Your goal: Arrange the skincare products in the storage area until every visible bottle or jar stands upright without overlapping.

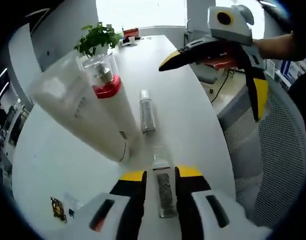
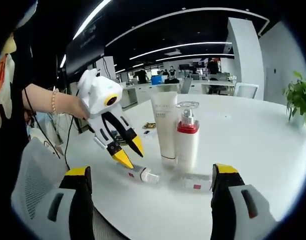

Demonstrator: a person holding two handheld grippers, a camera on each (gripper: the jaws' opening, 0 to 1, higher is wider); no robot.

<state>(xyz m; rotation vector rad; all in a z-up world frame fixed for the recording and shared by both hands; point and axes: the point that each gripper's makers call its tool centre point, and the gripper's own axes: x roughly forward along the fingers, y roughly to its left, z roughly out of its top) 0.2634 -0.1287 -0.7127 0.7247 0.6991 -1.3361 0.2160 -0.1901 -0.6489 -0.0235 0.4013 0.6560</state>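
Clear small bottle [image 1: 164,192] lying on the white table [image 1: 193,120] between the narrow jaws of the left gripper [image 1: 160,176], to be gripped mid-body, tilted slowly upright, placed clear of the second lying bottle [image 1: 147,111], tube [image 1: 83,112] and pump bottle [image 1: 113,100] beyond; right gripper [image 2: 150,172] wide, empty.

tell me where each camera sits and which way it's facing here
Left gripper view: rides on the left gripper, low over the white table, looking along it toward a plant; its jaws straddle a small lying bottle, and the right gripper is at the upper right.
Right gripper view: rides on the right gripper, jaws wide apart, facing the office; the left gripper and a person's hand enter from the left.
Shared: the white tube and the red-collared pump bottle, standing side by side.
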